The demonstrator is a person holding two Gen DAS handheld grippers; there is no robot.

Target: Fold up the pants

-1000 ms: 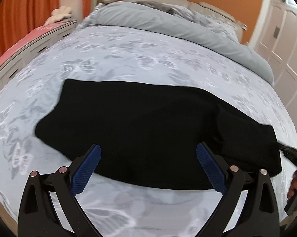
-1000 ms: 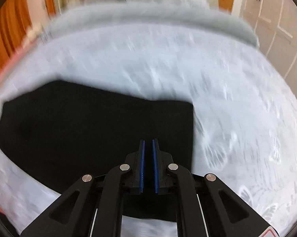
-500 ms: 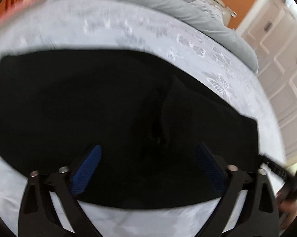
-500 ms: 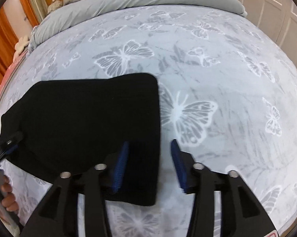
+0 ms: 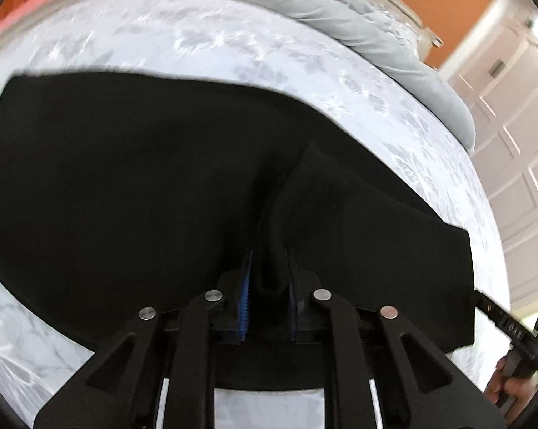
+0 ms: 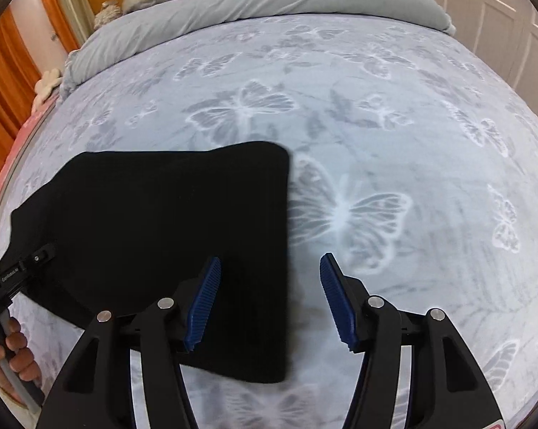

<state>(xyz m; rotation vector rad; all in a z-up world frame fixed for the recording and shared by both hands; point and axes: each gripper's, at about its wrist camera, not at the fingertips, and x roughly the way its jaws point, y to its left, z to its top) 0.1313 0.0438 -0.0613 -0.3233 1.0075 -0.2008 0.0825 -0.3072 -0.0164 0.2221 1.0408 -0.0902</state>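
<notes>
Black pants [image 5: 133, 178], soft, limp and probably light, are spread flat near the bed's [image 6: 376, 125] front edge, a bunched fold being closed upon by the left gripper [image 5: 268, 296], while the right gripper [image 6: 269, 300] is opening, empty, over their end edge, a sensible hold.

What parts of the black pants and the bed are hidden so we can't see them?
- Left wrist view: the near hem of the pants is hidden behind the left hand-held gripper, which pinches a bunched ridge of cloth.
- Left wrist view: the bedspread pattern is blurred.
- Right wrist view: the pants' left end runs behind the other tool and the picture edge; the right hand-held gripper, opening, covers the near corner.
</notes>
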